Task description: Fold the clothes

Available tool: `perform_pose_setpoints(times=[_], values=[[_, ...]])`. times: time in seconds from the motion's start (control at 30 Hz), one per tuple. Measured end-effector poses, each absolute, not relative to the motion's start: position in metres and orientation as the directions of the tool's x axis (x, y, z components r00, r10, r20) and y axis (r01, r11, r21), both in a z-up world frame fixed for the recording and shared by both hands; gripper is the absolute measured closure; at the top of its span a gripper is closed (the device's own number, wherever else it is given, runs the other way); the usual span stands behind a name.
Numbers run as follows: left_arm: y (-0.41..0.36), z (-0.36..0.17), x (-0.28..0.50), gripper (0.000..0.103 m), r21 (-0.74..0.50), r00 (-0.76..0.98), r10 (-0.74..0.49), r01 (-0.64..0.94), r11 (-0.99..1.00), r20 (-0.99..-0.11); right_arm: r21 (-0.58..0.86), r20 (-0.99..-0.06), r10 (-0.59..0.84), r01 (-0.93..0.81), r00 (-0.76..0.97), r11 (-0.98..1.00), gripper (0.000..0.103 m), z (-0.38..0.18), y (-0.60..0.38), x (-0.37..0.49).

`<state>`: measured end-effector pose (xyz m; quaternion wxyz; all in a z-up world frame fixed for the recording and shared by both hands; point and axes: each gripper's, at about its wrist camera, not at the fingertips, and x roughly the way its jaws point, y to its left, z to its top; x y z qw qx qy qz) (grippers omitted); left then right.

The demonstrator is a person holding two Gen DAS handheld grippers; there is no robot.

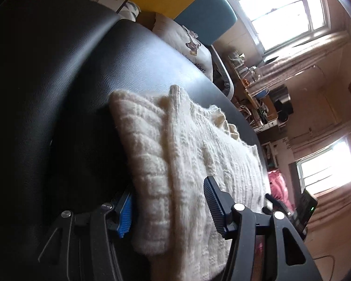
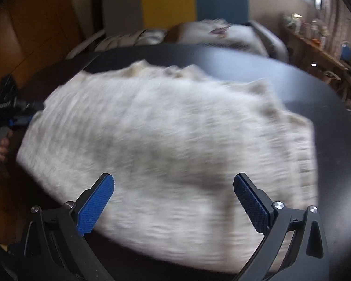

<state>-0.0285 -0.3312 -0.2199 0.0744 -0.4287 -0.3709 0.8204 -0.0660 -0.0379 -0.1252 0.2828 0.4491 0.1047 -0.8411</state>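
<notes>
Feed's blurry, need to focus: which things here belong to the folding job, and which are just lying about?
Job: sweater; left tool; right tool; black table.

Lying about: pillow; pink cloth; cluttered shelf.

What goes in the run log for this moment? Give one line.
task: fold clothes | sweater: cream knit, on black table | left claw: open, straddling sweater edge | right claw: open, over sweater

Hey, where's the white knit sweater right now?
The cream knit sweater lies folded on the dark round table, filling the middle of the right wrist view. The left gripper straddles its near edge, jaws open.
</notes>
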Motion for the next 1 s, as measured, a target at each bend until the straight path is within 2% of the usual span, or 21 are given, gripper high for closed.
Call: perform_pose_setpoints(times=[0.17, 0.27, 0.43, 0.57, 0.7, 0.83, 0.9, 1.0], values=[[-0.322, -0.216, -0.035, 0.047, -0.611, -0.617, 0.398, 0.173, -0.773, -0.679, 0.069, -0.865, -0.295, 0.487, -0.405, -0.871, 0.000, -0.153, -0.016, -0.087], [-0.317, -0.216, -0.035, 0.048, -0.574, -0.624, 0.371, 0.155, -0.804, -0.688, 0.223, -0.798, -0.435, 0.467, -0.416, -0.856, 0.000, -0.144, 0.013, -0.083], [-0.322, -0.217, -0.035, 0.048, -0.596, -0.626, 0.380, 0.171, -0.785, -0.681, 0.427, -0.683, -0.575, 0.392, -0.451, -0.815, 0.000, -0.118, 0.084, -0.075], [-0.318, -0.216, -0.036, 0.048, -0.568, -0.615, 0.365, 0.166, -0.806, -0.699, 0.397, -0.679, -0.595, 0.468, -0.429, -0.790, 0.000, -0.105, 0.097, -0.055], [-0.315, -0.215, -0.035, 0.047, -0.550, -0.616, 0.346, 0.173, -0.817, -0.708, 0.457, -0.636, -0.681, 0.535, -0.363, -0.711, 0.000, -0.110, 0.084, -0.037], [-0.318, -0.216, -0.034, 0.047, -0.554, -0.616, 0.346, 0.181, -0.812, -0.708, 0.469, -0.724, -0.630, 0.470, -0.279, -0.748, 0.000, -0.146, 0.078, -0.044], [-0.317, -0.215, -0.035, 0.047, -0.546, -0.611, 0.343, 0.178, -0.819, -0.714, 0.479, -0.717, -0.639, 0.468, -0.279, -0.742, 0.000, -0.143, 0.082, -0.043], [-0.316, -0.215, -0.037, 0.047, -0.524, -0.601, 0.337, 0.164, -0.836, -0.725, 0.536, -0.653, -0.700, 0.478, -0.290, -0.697, 0.000, -0.130, 0.098, -0.040]])
